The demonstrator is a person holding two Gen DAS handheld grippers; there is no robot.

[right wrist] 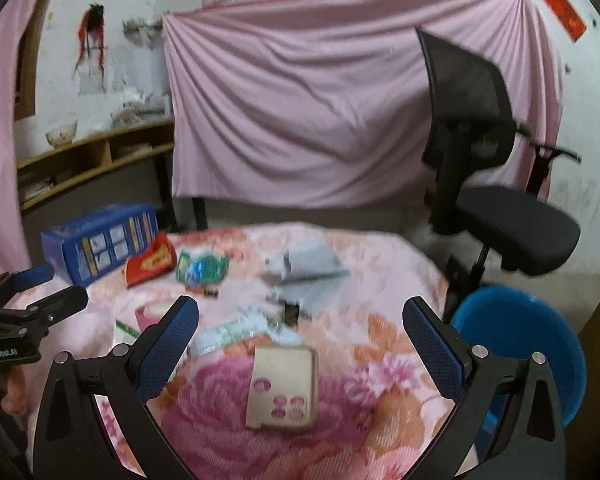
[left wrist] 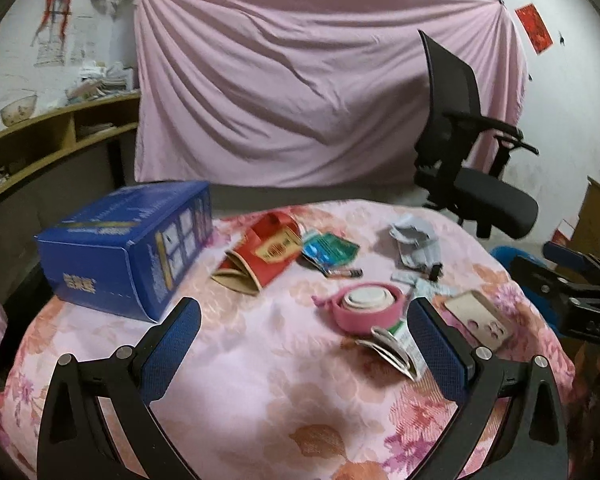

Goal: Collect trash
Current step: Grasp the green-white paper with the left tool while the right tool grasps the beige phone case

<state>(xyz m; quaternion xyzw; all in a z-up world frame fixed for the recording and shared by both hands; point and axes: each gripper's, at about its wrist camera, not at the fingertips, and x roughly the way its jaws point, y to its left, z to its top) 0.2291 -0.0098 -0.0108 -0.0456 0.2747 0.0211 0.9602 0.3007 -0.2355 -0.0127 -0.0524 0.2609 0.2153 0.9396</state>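
With both grippers' jaws wide and empty, I judge pickup unstarted; my right gripper (right wrist: pixel 300 320) must next close on the cardboard card (right wrist: pixel 283 386) near the counter (right wrist: pixel 380 264) edge by the blue bin (right wrist: pixel 540 320), left gripper (left wrist: pixel 304 320) idle.

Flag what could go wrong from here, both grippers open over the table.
1. The cardboard piece lies flat on the soft floral cloth; the right gripper may pinch fabric instead.
2. The blue bin sits below the table edge, so drops could miss.
3. Scraps near the pink ring are crowded; the left gripper may grab two.

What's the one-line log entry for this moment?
left gripper: open, empty | right gripper: open, empty | card piece: on table | blue bin: beside table
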